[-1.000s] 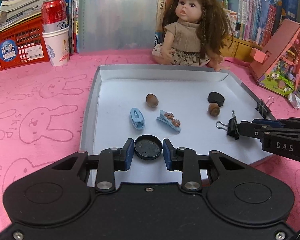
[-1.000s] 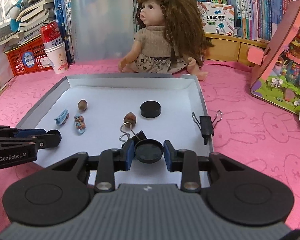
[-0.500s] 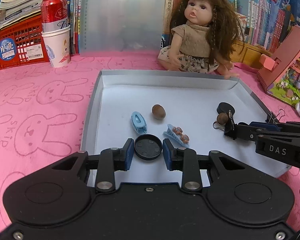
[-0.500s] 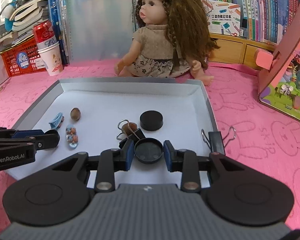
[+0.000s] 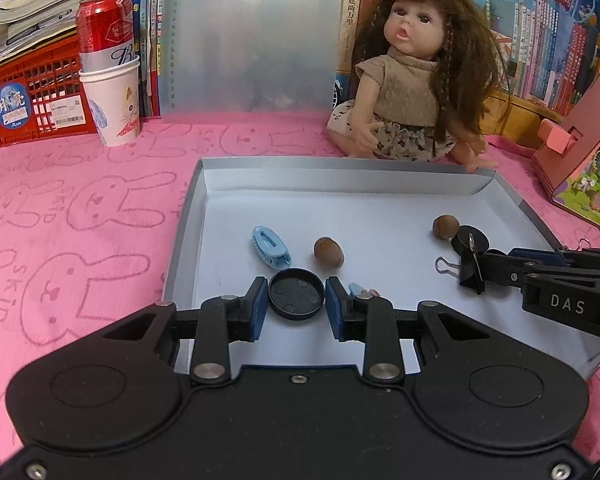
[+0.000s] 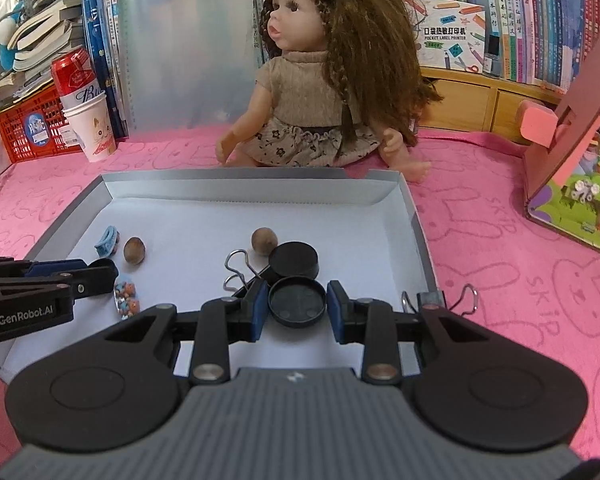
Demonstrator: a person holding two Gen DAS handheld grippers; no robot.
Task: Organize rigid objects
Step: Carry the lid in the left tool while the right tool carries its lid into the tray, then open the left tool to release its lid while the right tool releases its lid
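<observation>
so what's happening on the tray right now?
A person holds two grippers over the grey tray. The left gripper is shut on a round black lid, and the right gripper is shut on another black lid. Loose in the tray: two nuts, a blue hair clip, a binder clip and a black disc.

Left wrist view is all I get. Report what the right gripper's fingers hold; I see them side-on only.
Observer: The right gripper is shut on a round black lid.
Operator: Describe the hair clip hidden behind my finger.
Observer: That hair clip lies flat on the tray floor, decorated with small coloured figures.
Operator: Check the tray's right rim.
Observer: A binder clip sits at that rim, wire loops out to both sides.
</observation>
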